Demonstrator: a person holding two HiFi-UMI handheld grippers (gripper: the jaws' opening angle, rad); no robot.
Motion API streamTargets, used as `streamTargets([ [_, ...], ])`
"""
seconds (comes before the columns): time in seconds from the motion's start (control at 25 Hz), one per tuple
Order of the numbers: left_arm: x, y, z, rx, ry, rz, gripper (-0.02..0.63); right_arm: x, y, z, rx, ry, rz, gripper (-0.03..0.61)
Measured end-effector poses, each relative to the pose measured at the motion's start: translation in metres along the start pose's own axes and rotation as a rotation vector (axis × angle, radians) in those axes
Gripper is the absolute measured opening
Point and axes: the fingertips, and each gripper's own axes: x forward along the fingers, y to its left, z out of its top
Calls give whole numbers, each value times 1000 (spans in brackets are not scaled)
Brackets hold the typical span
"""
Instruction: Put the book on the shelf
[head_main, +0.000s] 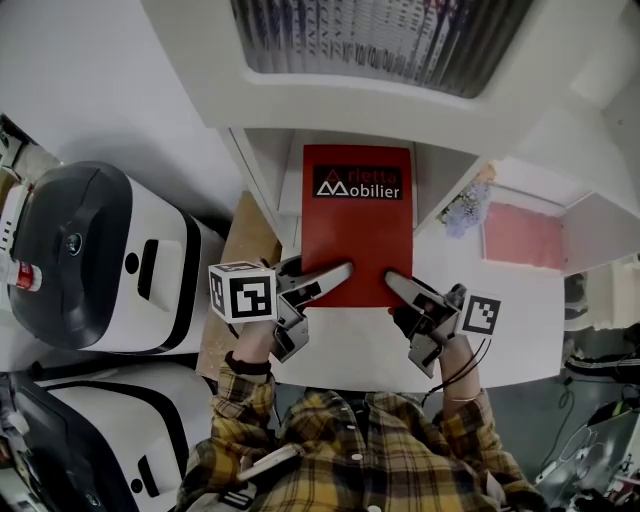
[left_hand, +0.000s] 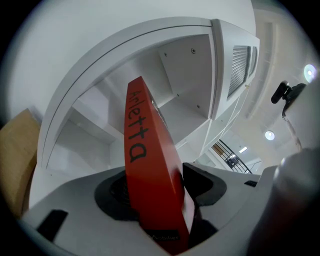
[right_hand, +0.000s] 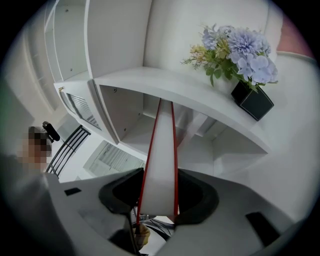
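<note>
With my left claw (head_main: 335, 273) and right claw (head_main: 398, 282) each clamped on the near edge of the red book (head_main: 357, 225), which appears partly inside the shelf (head_main: 265, 165) compartment, uneven pushing could skew it against the divider and break my grip.

Red book (head_main: 357, 235), black label w/ white lettering, cover up, far end inside white shelf (head_main: 440, 175) compartment, near end protruding.
</note>
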Motion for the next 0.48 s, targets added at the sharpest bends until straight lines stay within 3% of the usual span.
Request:
streamTargets([
  [0.48,-1,20,7,-38,-28,44,299,12,-15,13,139,-83,12,181],
])
